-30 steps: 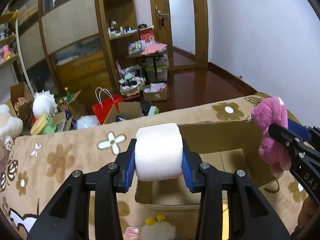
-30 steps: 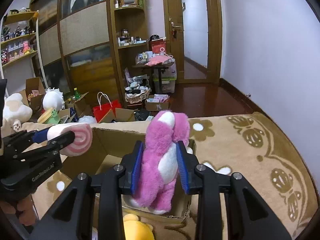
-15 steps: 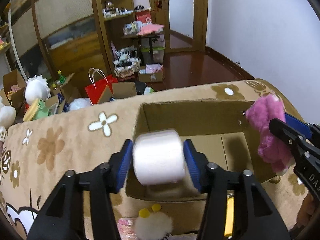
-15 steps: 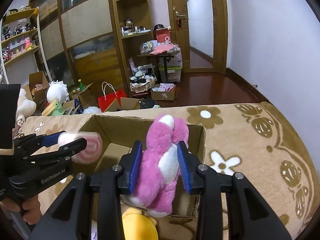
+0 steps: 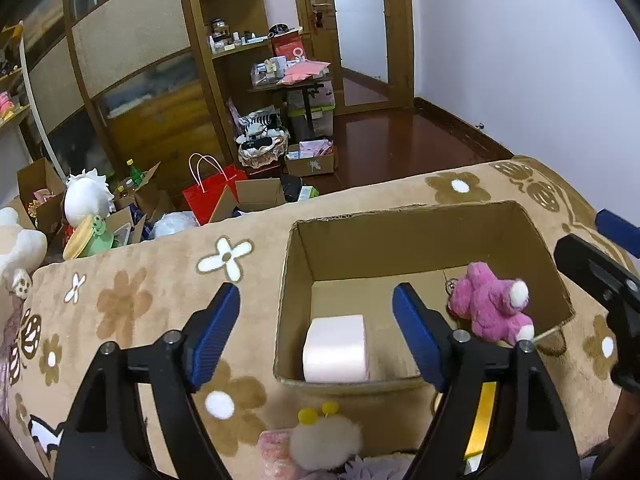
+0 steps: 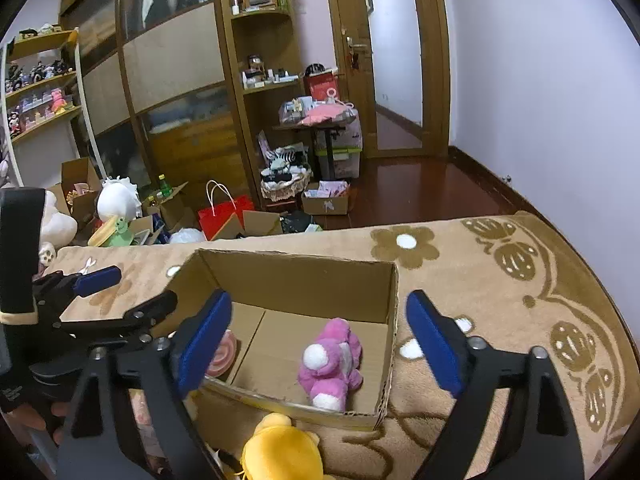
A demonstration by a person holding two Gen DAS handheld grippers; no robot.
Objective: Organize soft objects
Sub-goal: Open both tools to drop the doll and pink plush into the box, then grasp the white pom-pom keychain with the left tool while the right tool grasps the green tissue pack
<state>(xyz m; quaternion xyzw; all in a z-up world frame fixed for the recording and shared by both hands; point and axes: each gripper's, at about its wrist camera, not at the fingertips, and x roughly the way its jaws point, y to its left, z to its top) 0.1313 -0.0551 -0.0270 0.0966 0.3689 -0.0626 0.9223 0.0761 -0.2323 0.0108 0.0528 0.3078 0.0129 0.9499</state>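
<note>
An open cardboard box (image 5: 400, 210) (image 6: 296, 276) stands on a tan flowered blanket. Inside it lie a white and pink swirl roll (image 5: 336, 348) (image 6: 222, 354) at the left and a pink plush bear (image 5: 492, 308) (image 6: 332, 360) at the right. My left gripper (image 5: 316, 334) hovers over the roll with its jaws opening, the blue pads well clear of it. My right gripper (image 6: 320, 342) hangs over the bear, jaws opening wide, touching nothing. Each gripper shows in the other's view: the right gripper (image 5: 604, 248), the left gripper (image 6: 124, 292).
A yellow plush (image 6: 280, 452) and a cream fluffy toy with yellow antennae (image 5: 324, 440) lie in front of the box. Beyond the blanket's far edge the floor holds a red bag (image 5: 212, 196), cartons and plush toys, with shelves and a door behind.
Both grippers have let go. The roll dropped from the left jaws into the box, and the pink bear fell from the right jaws onto the box floor.
</note>
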